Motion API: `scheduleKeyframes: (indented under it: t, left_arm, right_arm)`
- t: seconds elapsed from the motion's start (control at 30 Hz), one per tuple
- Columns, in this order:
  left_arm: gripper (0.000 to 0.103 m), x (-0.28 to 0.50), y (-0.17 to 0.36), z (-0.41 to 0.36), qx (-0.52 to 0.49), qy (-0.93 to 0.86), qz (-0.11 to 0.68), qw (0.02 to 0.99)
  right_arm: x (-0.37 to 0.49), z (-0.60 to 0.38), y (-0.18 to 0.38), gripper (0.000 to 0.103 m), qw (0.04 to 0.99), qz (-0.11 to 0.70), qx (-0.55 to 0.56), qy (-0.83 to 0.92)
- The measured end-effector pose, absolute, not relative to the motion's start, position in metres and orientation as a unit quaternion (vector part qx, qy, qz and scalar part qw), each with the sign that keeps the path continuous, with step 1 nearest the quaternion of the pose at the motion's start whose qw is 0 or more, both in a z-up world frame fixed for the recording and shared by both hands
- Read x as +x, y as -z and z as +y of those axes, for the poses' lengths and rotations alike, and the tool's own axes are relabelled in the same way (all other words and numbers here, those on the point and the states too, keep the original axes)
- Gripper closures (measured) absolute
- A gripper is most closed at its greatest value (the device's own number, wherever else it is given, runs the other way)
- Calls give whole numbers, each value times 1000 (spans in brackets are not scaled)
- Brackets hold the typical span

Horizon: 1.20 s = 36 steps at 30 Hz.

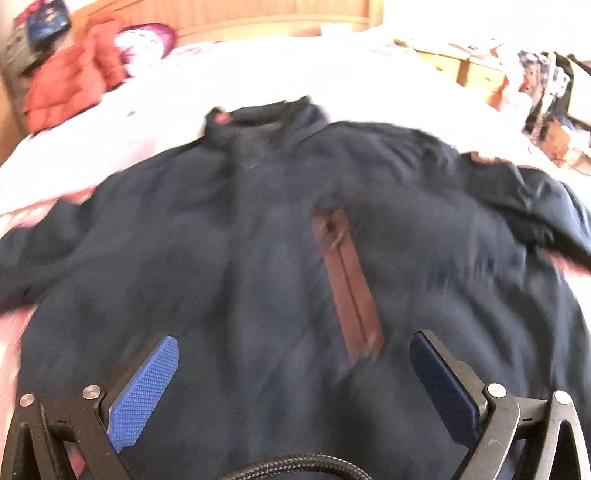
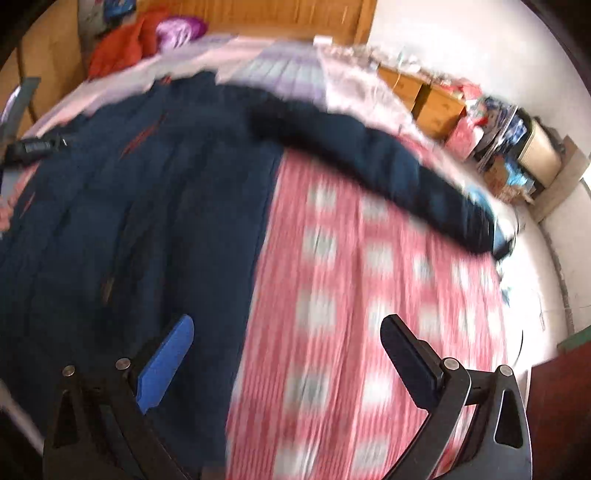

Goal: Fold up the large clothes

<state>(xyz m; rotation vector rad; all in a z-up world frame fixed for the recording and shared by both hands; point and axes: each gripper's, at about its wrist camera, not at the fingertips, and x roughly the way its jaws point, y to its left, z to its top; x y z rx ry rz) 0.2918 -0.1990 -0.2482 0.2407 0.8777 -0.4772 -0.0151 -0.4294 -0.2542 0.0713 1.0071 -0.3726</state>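
A large navy padded jacket lies spread face up on the bed, collar at the far end and a brown zip pocket strip on its chest. My left gripper is open and empty just above the jacket's lower front. In the right wrist view the jacket fills the left side and one sleeve stretches out to the right over the sheet. My right gripper is open and empty above the jacket's side edge. Both views are blurred.
The bed has a pink and white checked sheet and a pale quilt. An orange jacket lies at the far left by the wooden headboard. Wooden drawers and clutter stand to the right.
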Motion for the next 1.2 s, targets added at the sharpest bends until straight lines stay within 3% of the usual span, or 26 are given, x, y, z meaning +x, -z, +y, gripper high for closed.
scheduleKeyframes:
  t: [0.13, 0.33, 0.5, 0.67, 0.8, 0.9, 0.97, 1.13, 1.2]
  left_arm:
    - [0, 332, 254, -268, 112, 233, 414, 873]
    - [0, 369, 275, -341, 118, 232, 429, 865]
    - [0, 393, 327, -343, 112, 192, 478, 850]
    - [0, 376, 331, -337, 109, 191, 426, 878]
    - [0, 373, 332, -334, 102, 193, 421, 881]
    - [0, 374, 333, -333, 101, 193, 420, 881]
    - [0, 376, 333, -332, 102, 193, 420, 881]
    - [0, 382, 335, -340, 105, 191, 418, 882]
    - [0, 381, 334, -340, 106, 191, 418, 882]
  right_arm:
    - [50, -460, 248, 0, 866, 459, 55, 190]
    - [81, -531, 253, 0, 850, 458, 121, 232]
    - [48, -626, 273, 0, 793, 463, 183, 352]
    - [-15, -707, 290, 0, 726, 437, 279, 452]
    - [-59, -737, 309, 0, 703, 381, 405, 444]
    - [-52, -741, 320, 0, 714, 368, 436, 406]
    - [-48, -748, 329, 11, 709, 352, 463, 399]
    - [-43, -777, 354, 16, 685, 282, 542, 398]
    - [-43, -781, 352, 28, 688, 255, 551, 397]
